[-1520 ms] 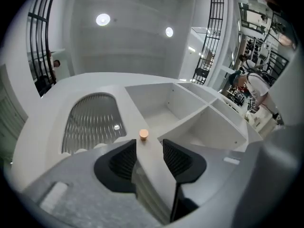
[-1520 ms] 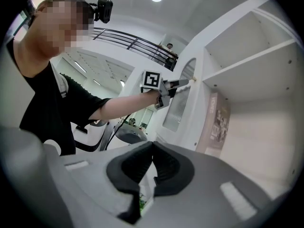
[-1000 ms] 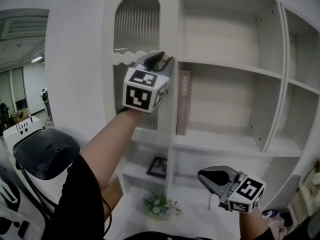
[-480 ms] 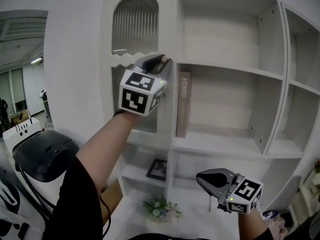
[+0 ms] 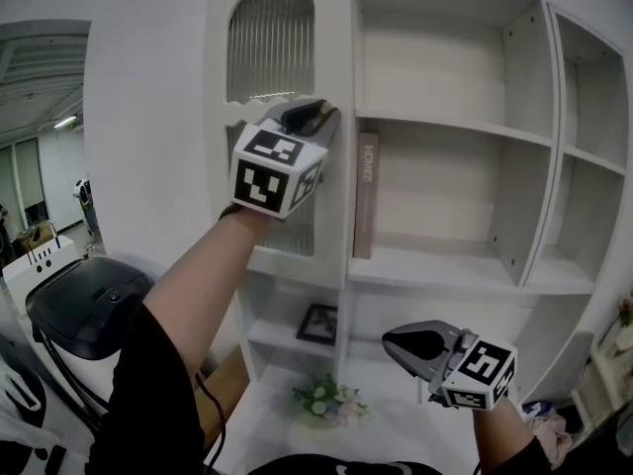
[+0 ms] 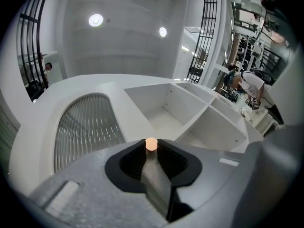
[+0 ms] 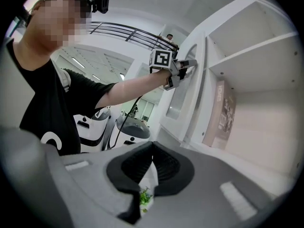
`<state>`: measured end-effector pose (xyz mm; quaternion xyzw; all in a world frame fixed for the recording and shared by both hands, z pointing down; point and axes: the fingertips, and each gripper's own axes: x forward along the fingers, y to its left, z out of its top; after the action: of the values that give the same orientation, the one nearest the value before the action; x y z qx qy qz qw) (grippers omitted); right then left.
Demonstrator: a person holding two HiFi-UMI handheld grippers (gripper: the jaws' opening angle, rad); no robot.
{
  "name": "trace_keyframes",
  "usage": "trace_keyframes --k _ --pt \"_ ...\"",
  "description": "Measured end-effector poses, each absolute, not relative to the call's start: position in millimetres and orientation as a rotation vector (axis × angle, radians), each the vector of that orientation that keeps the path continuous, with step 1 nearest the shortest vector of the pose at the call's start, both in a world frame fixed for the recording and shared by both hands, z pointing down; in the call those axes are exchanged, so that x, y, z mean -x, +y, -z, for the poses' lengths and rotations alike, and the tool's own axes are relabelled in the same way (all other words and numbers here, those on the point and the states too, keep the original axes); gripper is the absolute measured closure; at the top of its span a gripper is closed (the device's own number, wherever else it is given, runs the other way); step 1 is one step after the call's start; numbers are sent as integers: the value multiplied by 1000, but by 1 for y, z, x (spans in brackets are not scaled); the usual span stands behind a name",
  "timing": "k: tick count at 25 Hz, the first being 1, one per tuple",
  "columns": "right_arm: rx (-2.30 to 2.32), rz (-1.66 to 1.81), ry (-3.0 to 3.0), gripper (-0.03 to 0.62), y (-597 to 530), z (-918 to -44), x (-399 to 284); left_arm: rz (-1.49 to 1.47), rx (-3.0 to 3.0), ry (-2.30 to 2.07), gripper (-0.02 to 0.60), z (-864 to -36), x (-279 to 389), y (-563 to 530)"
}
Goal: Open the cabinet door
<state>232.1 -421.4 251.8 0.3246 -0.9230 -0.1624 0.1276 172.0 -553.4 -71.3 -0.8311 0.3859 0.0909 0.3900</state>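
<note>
White walls and a tall white shelf unit point(image 5: 445, 265) fill the scene, with a dim hallway at the far left. Low on the left sits a black rounded device point(image 5: 89, 305), beside the person's bare left arm and black sleeve.

That arm reaches up to the cabinet door point(image 5: 272, 38), a white panel with an arched pane of ribbed glass in the unit's upper left corner. The left gripper point(image 5: 318, 117) is at the door's right edge, about halfway down it. Its own view shows a small round peach-coloured knob point(image 6: 151, 144) at the tips of the jaws, which have just been closing and now pinch the knob from both sides. The door lies close against the unit; whether it has come off it by a crack cannot be told.

Just right of the door a book point(image 5: 365, 194) stands upright at the left end of the middle shelf. Below the door a small picture frame point(image 5: 318, 323) leans on a lower shelf, and under that is a bunch of flowers point(image 5: 324, 399).

Lower right, the right gripper point(image 5: 391, 340) is held near level, well apart from the door, pointing left toward the unit. Its jaw tips meet, with nothing held between them. The shelf compartments behind it on the right look bare.
</note>
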Motion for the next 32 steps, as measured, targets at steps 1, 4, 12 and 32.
trace_keyframes --k 1,4,12,32 --pt "-944 485 -2677 600 -418 -250 -229 -227 2116 976 503 71 -171 -551" --pt "-944 496 -2679 600 -405 -243 -218 -236 2139 948 503 70 -166 -542" --pt "-941 486 -2690 600 -393 -234 -184 -222 2186 875 505 72 -150 -520" --pt "-1010 366 -2719 600 -350 -244 -107 -257 2266 740 505 72 -92 -469"
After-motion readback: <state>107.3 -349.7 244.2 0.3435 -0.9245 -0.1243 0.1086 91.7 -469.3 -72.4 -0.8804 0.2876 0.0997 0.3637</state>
